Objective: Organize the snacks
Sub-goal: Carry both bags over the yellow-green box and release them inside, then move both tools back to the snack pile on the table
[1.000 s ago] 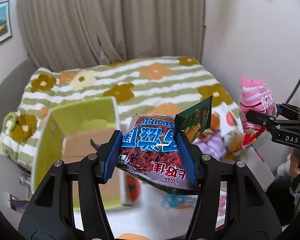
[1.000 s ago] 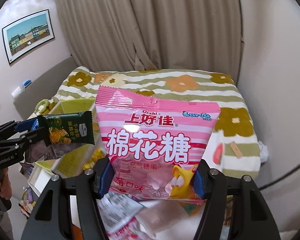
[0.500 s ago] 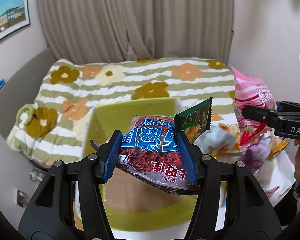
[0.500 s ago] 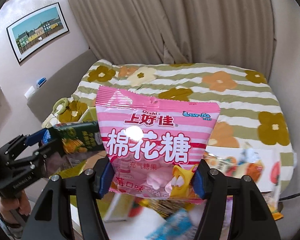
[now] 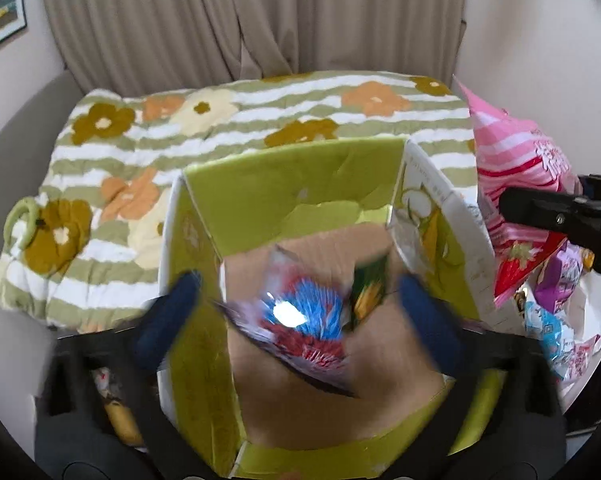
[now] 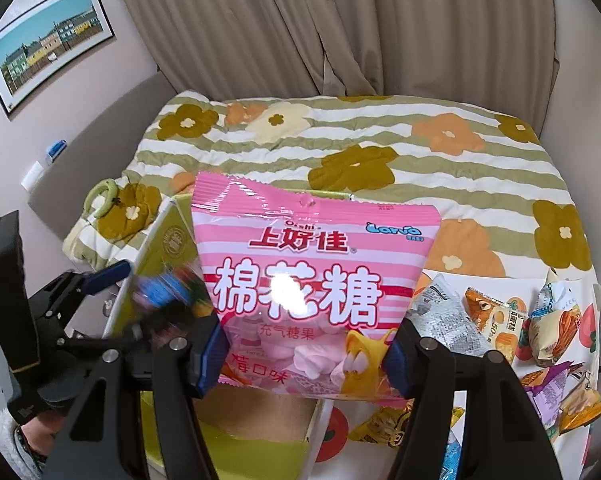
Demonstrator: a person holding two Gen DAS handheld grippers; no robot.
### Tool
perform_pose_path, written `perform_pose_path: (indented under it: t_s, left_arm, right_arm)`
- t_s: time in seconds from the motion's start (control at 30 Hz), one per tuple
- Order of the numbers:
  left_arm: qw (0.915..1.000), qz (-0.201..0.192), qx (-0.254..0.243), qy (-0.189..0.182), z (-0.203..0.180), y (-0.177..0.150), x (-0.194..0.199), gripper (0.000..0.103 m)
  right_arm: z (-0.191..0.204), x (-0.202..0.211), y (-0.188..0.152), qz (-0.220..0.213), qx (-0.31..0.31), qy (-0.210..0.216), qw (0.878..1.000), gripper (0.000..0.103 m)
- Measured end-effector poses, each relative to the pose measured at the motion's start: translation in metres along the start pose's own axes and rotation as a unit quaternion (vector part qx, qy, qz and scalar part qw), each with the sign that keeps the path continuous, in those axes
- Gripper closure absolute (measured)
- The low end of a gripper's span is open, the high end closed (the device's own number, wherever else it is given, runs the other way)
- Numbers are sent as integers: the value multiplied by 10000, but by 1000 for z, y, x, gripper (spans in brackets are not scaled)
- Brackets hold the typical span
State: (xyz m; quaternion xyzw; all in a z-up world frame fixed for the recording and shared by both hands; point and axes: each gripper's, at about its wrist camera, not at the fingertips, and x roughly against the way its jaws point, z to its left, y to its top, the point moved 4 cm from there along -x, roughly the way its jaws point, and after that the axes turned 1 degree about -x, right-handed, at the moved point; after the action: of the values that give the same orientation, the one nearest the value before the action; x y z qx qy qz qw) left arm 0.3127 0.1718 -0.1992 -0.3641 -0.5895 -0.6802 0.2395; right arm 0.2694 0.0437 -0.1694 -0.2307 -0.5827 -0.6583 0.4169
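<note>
Above the green cardboard box (image 5: 284, 196), the left gripper (image 5: 296, 300) is opening, its pads clear of the red-blue snack bag (image 5: 300, 324) and small green packet (image 5: 366, 296). The right gripper (image 6: 306, 354) clamps the pink marshmallow bag (image 6: 312, 280) over the box.

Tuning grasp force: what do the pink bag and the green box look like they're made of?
Pink bag: thin glossy plastic film, going by the glare spot, the crinkles and the crimped top seal. Green box: likely cardboard, printed green with a slight sheen, raw brown on the bottom, folded flaps and creases showing.
</note>
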Motion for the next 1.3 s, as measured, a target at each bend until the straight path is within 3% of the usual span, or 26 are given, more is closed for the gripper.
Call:
perform_pose_path:
  t_s: [0.23, 0.63, 0.7, 0.73, 0.77, 0.83, 1.1, 1.3]
  left_arm:
    - [9993, 221, -124, 267, -5, -24, 9, 0]
    - [9980, 387, 12, 495, 7, -24, 4, 0]
    - [9979, 404, 25, 511, 9, -24, 2, 0]
    - [9978, 406, 30, 516, 10, -24, 1, 0]
    - [9978, 407, 36, 528, 10, -24, 0, 0]
    - [9976, 426, 58, 542, 12, -26, 0, 0]
    - [9974, 445, 163, 542, 15, -31, 7, 0]
    - [9980, 257, 124, 565, 11, -28, 35, 0]
  right_arm:
    - [2, -15, 2, 135, 347, -113, 9992, 42]
    - [33, -79, 27, 674, 763, 307, 9943, 41]
    - [34, -86, 27, 723, 690, 351, 9944, 38]
    - [35, -87, 27, 736, 618, 382, 9946, 29]
    - [33, -87, 26, 715, 530, 400, 9952, 12]
    - [31, -86, 25, 660, 434, 424, 9960, 0]
    - [34, -70, 17, 516, 601, 273, 9965, 0]
    - [38, -34, 18, 201, 633, 274, 9974, 0]
